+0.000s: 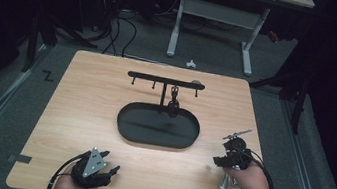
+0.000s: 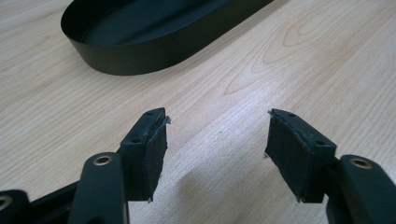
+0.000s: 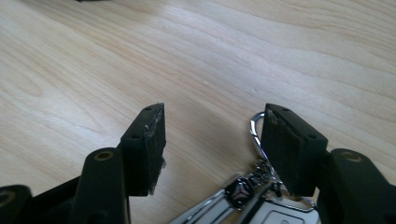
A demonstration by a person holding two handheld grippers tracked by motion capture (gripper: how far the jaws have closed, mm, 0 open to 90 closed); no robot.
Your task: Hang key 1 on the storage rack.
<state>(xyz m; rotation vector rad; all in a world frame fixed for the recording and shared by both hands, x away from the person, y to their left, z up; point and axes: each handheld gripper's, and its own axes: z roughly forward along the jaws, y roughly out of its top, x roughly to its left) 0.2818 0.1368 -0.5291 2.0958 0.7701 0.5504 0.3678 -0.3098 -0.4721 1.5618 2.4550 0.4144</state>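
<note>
Both my grippers open, keys waiting at near right.

My right gripper [image 3: 210, 121] hovers with jaws apart over the key bunch [image 3: 252, 196] on the table [image 1: 78, 111], its ring beside my right pad. My left gripper [image 2: 217, 140] idles open, near left. I judge the pickup comes next: close on the ring, then likely carry it to the hook rack [image 1: 166, 80] above the black tray [image 1: 125, 118].

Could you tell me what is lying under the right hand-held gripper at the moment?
A set of keys on a silver ring lies on the wooden table, beneath the open right hand-held gripper. The gripper's right jaw covers part of the ring and keys.
</note>
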